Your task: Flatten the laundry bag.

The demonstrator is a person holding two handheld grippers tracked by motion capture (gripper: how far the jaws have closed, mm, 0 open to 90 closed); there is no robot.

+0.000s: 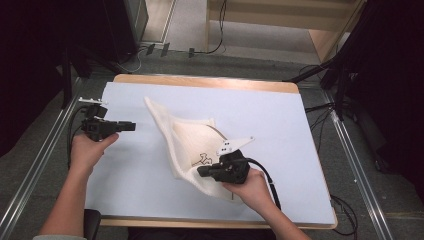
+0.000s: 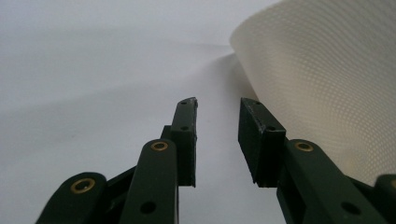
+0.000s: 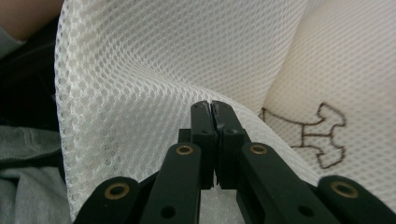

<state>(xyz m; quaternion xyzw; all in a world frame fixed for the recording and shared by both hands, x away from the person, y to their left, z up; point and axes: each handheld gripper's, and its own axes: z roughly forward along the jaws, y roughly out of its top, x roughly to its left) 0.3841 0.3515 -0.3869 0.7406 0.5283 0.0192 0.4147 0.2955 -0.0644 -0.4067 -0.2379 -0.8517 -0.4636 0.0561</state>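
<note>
Two grippers are working over a big pale blue table, and the main thing on it is a white mesh cloth lying crumpled around the middle, one corner reaching toward the far left, with a small dark outline stitched on it. Biggest risk as I see it: the right gripper only has a thin bit of the near edge, so a quick tug could let the mesh slip out, or drag the whole cloth along instead of spreading it. Its jaws are pressed together, and the mesh looks caught between them and draped over the tips. The left gripper sits well left of the cloth, jaws partly spread with a clear gap, holding nothing, the fabric just off to its side.
</note>
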